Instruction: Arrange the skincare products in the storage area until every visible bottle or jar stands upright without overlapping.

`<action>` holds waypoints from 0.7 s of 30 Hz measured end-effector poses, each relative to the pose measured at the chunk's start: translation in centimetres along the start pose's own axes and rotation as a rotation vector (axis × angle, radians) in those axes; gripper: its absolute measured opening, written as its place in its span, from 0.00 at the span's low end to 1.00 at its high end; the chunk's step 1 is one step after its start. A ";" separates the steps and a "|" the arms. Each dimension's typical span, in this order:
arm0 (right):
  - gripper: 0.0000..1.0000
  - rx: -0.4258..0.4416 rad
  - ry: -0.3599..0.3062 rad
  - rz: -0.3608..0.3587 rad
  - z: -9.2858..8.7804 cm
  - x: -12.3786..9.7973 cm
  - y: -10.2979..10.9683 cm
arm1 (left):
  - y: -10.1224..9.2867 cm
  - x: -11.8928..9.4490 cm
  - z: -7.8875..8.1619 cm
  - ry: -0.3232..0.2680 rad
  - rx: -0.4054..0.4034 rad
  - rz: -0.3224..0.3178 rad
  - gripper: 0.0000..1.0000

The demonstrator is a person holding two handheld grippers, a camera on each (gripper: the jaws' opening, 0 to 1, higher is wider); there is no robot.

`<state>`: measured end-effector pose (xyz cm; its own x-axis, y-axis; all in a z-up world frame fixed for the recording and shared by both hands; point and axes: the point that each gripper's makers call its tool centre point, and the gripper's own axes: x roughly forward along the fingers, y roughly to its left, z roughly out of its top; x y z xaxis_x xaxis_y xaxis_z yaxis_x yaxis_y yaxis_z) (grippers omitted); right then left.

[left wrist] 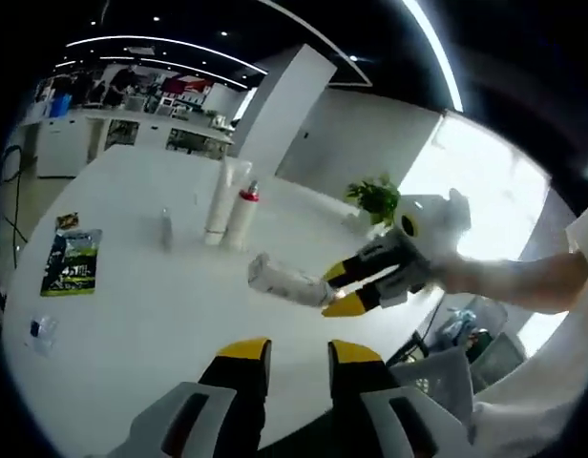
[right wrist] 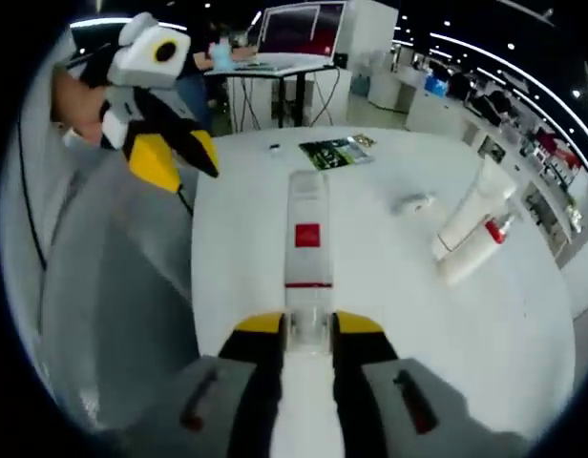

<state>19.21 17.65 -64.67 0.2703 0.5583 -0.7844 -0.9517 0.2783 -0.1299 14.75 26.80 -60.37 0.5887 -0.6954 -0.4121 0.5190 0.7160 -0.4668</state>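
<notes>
My right gripper (right wrist: pixel 308 324) is shut on the lower end of a white tube with a red label (right wrist: pixel 307 239), which it holds above the white table (right wrist: pixel 370 286). In the left gripper view the right gripper (left wrist: pixel 337 289) comes in from the right, holding that tube (left wrist: pixel 283 280) roughly level. My left gripper (left wrist: pixel 299 351) is open with nothing between its yellow-tipped jaws, and it appears in the air at the upper left (right wrist: pixel 170 153). A tall white tube (left wrist: pixel 220 198) and a white bottle with a red cap (left wrist: pixel 243 215) stand upright side by side. A small clear bottle (left wrist: pixel 166 229) stands left of them.
A green printed packet (left wrist: pixel 73 260) and a small wrapped item (left wrist: pixel 41 329) lie near the table's left edge. A potted plant (left wrist: pixel 375 196) stands at the far side. A person's sleeve (left wrist: pixel 523 281) reaches in from the right. Desks and screens (right wrist: pixel 299 33) lie beyond the table.
</notes>
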 end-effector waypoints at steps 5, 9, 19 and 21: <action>0.18 -0.068 0.028 -0.020 0.1 -0.5 1.3 | -0.4 -0.3 0.0 -0.003 0.014 -0.003 0.31; 0.18 -0.111 0.054 -0.027 0.0 -0.6 2.0 | -1.1 -0.3 0.2 0.008 0.062 -0.026 0.33; 0.18 -0.234 0.081 -0.041 0.4 -2.5 1.2 | -0.5 -0.2 3.2 0.020 0.158 -0.054 0.42; 0.18 -0.250 0.079 -0.038 0.5 -2.8 1.0 | -0.3 -0.1 3.7 0.023 0.153 -0.064 0.44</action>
<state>17.54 16.81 -62.29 0.3040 0.4856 -0.8196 -0.9500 0.0904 -0.2988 16.83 26.85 -57.26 0.5376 -0.7401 -0.4039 0.6444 0.6696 -0.3693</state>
